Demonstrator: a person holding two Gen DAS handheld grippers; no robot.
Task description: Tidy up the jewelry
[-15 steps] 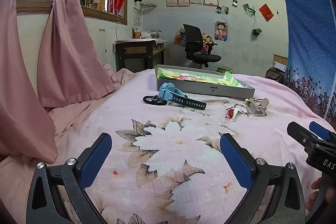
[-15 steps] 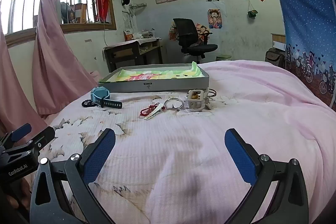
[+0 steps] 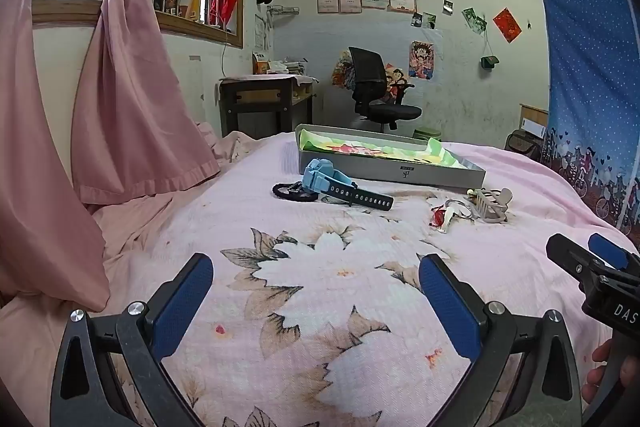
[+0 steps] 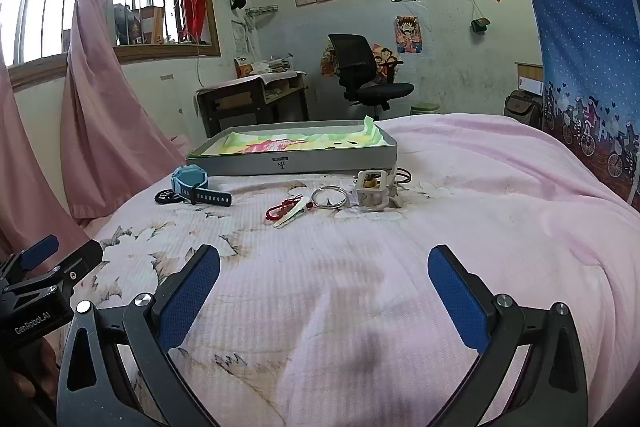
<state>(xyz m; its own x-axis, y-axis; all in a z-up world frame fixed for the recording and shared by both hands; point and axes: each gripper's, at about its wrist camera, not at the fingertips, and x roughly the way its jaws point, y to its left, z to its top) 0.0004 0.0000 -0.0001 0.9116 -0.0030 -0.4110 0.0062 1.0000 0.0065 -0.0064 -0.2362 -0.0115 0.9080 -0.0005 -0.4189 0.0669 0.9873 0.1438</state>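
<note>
Blue watch (image 3: 320,179) beside grey tray (image 3: 400,173)

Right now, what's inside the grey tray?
The tray holds a crumpled green, yellow and pink sheet lining it. No jewelry visible on top; the tray floor under the sheet is covered.

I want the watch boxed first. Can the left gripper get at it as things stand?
Probably yes: the left gripper has its jaws wide and empty, with only bare bedspread before the blue watch.

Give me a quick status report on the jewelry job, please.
Both grippers, left and right, open, empty. Watch, bangle lie outside tray. Path clear.
</note>
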